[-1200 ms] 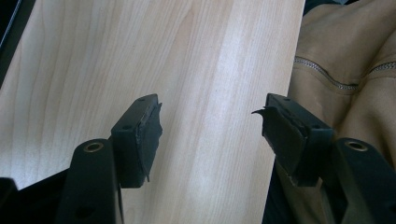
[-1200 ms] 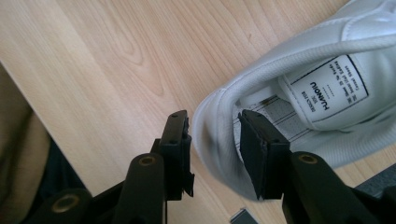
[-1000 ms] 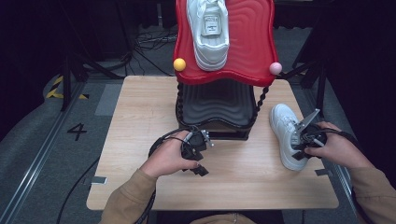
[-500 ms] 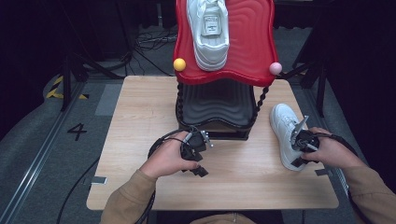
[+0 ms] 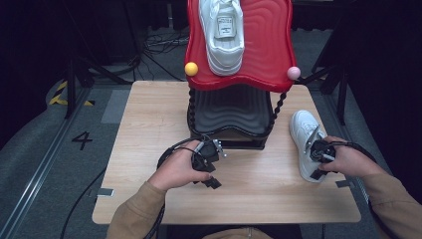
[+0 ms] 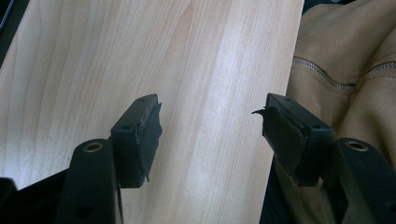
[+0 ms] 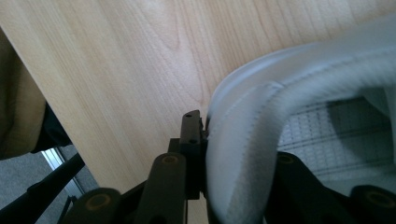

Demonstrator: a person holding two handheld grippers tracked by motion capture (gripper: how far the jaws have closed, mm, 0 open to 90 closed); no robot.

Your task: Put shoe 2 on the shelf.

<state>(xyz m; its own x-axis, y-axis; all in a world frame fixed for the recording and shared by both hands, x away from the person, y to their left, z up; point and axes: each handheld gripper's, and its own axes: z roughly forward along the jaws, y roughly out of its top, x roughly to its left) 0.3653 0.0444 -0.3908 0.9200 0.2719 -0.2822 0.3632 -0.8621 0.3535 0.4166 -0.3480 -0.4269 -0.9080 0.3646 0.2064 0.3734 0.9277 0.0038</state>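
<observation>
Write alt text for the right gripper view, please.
The right gripper has just closed its black jaws on the padded heel collar of a white sneaker, one jaw outside and one inside the shoe. Beneath lies a light wooden table.

A white leather sneaker [image 5: 304, 140] lies on the pale wooden surface [image 5: 149, 124], right of the black ribbed stand [image 5: 230, 115]; a second white sneaker [image 5: 222, 32] rests on the red wavy tray [image 5: 266, 47] above.
</observation>
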